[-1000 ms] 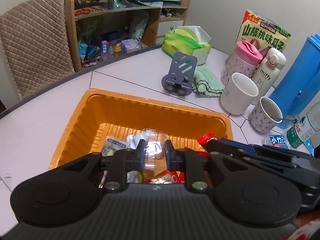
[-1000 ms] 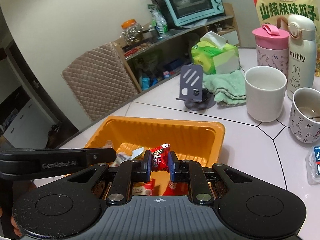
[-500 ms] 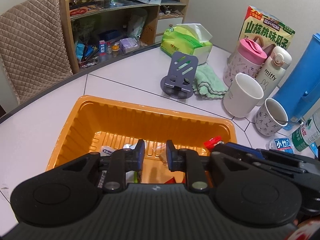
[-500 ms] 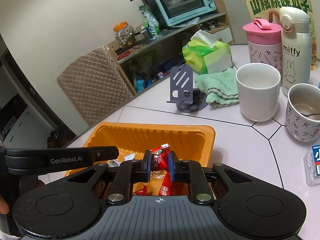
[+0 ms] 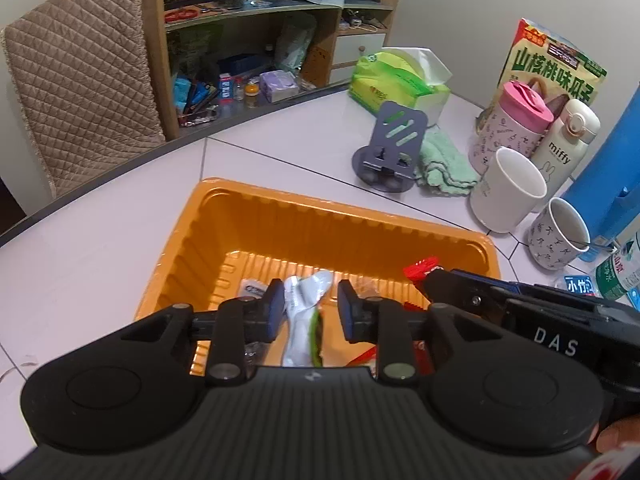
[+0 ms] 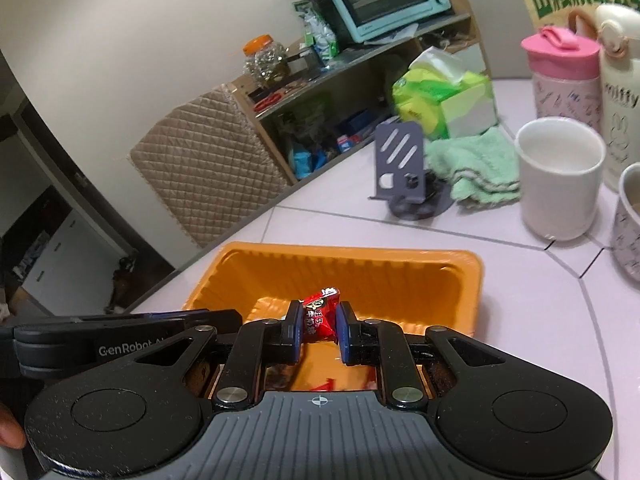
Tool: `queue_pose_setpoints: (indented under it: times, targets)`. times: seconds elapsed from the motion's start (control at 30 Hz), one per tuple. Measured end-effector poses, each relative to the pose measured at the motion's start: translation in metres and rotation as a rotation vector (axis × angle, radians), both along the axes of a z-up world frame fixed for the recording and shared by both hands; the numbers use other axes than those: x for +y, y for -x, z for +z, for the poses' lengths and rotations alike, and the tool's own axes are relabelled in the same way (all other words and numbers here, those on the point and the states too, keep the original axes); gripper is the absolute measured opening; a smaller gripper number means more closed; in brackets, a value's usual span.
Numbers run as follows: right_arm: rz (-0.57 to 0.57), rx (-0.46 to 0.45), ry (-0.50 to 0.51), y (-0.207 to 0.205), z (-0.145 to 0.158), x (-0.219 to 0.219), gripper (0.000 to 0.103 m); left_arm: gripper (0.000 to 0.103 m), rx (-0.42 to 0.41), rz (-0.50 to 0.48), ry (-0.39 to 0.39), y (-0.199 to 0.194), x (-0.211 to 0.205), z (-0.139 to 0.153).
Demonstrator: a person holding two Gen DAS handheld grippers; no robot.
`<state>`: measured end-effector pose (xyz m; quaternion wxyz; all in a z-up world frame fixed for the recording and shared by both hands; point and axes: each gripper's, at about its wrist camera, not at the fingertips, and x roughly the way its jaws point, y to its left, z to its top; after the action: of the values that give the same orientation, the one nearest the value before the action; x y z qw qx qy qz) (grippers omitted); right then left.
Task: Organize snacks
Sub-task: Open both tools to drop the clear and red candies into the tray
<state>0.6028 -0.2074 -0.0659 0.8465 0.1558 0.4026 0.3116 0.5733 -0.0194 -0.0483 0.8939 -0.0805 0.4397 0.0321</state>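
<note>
My left gripper [image 5: 310,308] hangs over the near end of the ribbed orange plastic tray [image 5: 320,216], angled down into it. Its jaws have just been opening and now stand a little apart with nothing pinched; a white and green crumpled snack wrapper [image 5: 306,320] lies on the tray floor in the gap, clear of both pads. A small clear packet [image 5: 253,289] lies just left of it, partly hidden by my left finger.

My right gripper [image 6: 318,322] is closed tight on a small red foil candy packet [image 6: 320,314], held above the tray's near half. The packet's top sticks up past the pads. From the left wrist view its red crimped end shows at the tip of the right gripper, over the tray's right side.

More red wrappers [image 5: 360,356] lie low in the tray, mostly hidden under my grippers.

The tray sits on the white tiled surface [image 5: 120,240]. Beyond it: a grey slotted phone stand [image 5: 390,148], a folded green cloth [image 5: 444,164] touching the stand's base, a plain white mug [image 5: 508,190], a patterned cup [image 5: 560,236] just beside the mug.
</note>
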Motion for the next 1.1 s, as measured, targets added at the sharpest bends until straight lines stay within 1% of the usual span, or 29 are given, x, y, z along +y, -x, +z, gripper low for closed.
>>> queue_pose_setpoints:
  times: [0.03, 0.1, 0.2, 0.23, 0.3, 0.37, 0.43, 0.5, 0.57, 0.67, 0.7, 0.77, 0.9, 0.93, 1.0, 1.1]
  targets:
    - [-0.004, 0.005, -0.009, -0.001, 0.000, 0.001, 0.018, 0.027, 0.001, 0.004, 0.001, 0.002, 0.002, 0.000]
    - [-0.003, 0.017, -0.026, -0.001, -0.002, 0.004, 0.018, 0.034, 0.001, 0.016, 0.005, 0.005, 0.007, 0.001]
    - [-0.008, 0.046, -0.056, -0.003, -0.004, 0.006, 0.021, 0.037, 0.000, 0.027, 0.004, 0.011, 0.014, 0.002]
    - [-0.009, 0.052, -0.065, -0.003, -0.004, 0.007, 0.024, 0.038, 0.000, 0.031, 0.006, 0.014, 0.016, 0.002]
    - [-0.017, 0.054, -0.070, -0.002, -0.004, 0.007, 0.028, 0.044, 0.000, 0.036, 0.013, 0.018, 0.021, 0.002]
    - [-0.026, 0.053, -0.069, 0.000, -0.003, 0.007, 0.034, 0.047, 0.000, 0.036, 0.015, 0.022, 0.023, 0.002]
    - [-0.033, 0.056, -0.071, 0.002, -0.002, 0.005, 0.037, 0.048, 0.000, 0.036, 0.012, 0.027, 0.024, 0.003]
    - [-0.041, 0.058, -0.073, 0.005, 0.000, 0.002, 0.039, 0.051, -0.004, 0.037, 0.018, 0.032, 0.026, 0.004]
    - [-0.049, 0.056, -0.067, 0.009, 0.002, 0.000, 0.048, 0.054, -0.011, 0.038, 0.031, 0.038, 0.028, 0.007]
    - [-0.057, 0.036, -0.059, 0.019, 0.007, -0.006, 0.058, 0.057, -0.027, 0.036, 0.038, 0.048, 0.029, 0.012]
    - [-0.058, 0.031, -0.057, 0.022, 0.009, -0.008, 0.059, 0.058, -0.033, 0.038, 0.039, 0.052, 0.029, 0.014]
    - [-0.061, 0.024, -0.053, 0.029, 0.012, -0.012, 0.063, 0.059, -0.045, 0.042, 0.053, 0.061, 0.031, 0.018]
    - [-0.067, -0.005, -0.034, 0.046, 0.021, -0.018, 0.067, 0.060, -0.063, 0.040, 0.060, 0.079, 0.031, 0.027]
    - [-0.066, -0.014, -0.029, 0.052, 0.023, -0.019, 0.068, 0.061, -0.069, 0.038, 0.056, 0.084, 0.031, 0.030]
    - [-0.063, -0.028, -0.022, 0.063, 0.028, -0.022, 0.070, 0.066, -0.079, 0.039, 0.041, 0.094, 0.030, 0.034]
    - [-0.055, -0.045, -0.009, 0.081, 0.033, -0.025, 0.072, 0.067, -0.094, 0.044, 0.012, 0.111, 0.029, 0.041]
